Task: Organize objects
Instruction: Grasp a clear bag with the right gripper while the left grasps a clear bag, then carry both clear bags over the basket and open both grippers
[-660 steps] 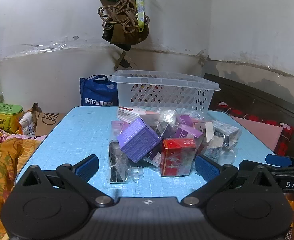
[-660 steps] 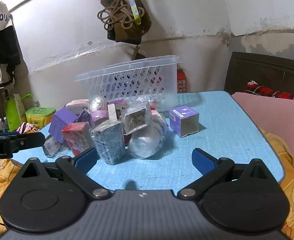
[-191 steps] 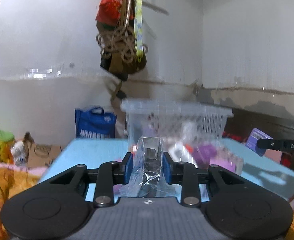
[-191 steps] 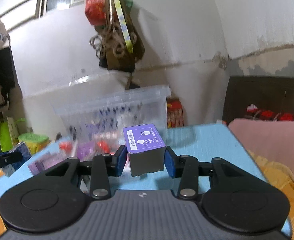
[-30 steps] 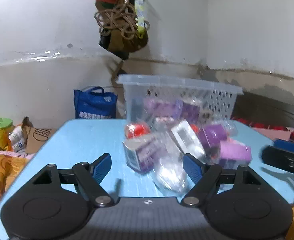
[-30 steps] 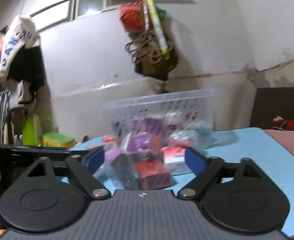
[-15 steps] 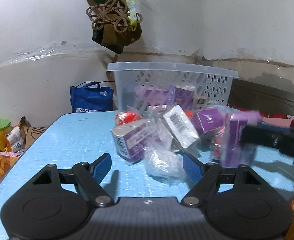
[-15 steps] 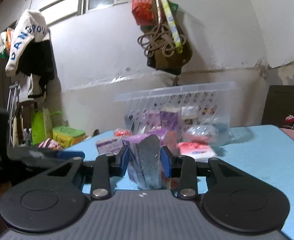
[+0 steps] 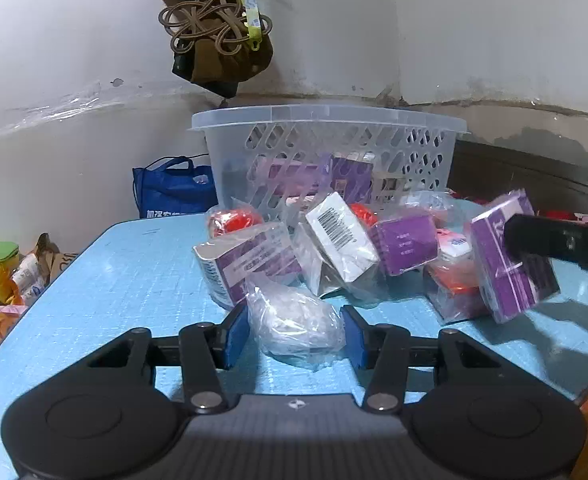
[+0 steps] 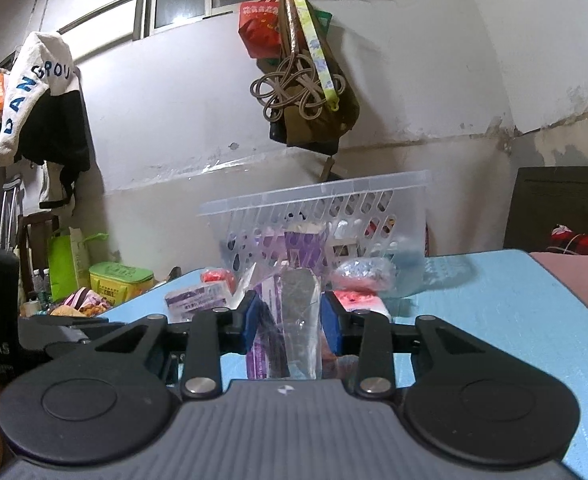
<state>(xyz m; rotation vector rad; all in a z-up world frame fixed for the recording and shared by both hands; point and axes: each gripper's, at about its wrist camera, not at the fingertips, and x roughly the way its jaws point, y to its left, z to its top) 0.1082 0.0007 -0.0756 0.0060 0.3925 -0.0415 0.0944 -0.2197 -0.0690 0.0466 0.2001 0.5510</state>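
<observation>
The landmark is the clear plastic basket standing at the far end of the blue worktop, already holding a few purple boxes.

In front of the basket, nearest the left wrist camera, lies a crumpled clear plastic packet on the worktop, its long axis running side to side. It sits between the blue pads of the left hand-held gripper, which are narrowed to just beside or touching its two ends; whether they press it I cannot tell.

The right hand-held gripper is clamped on a plastic-wrapped purple box. In the right wrist view the box stands with its long axis upright, in front of the basket. In the left wrist view the same box is to the right of the pile, front and right of the basket, tilted, with its top leaning left.

Between packet and basket lies the pile: a wrapped purple-and-white box, a white barcode box and a small purple box.
</observation>
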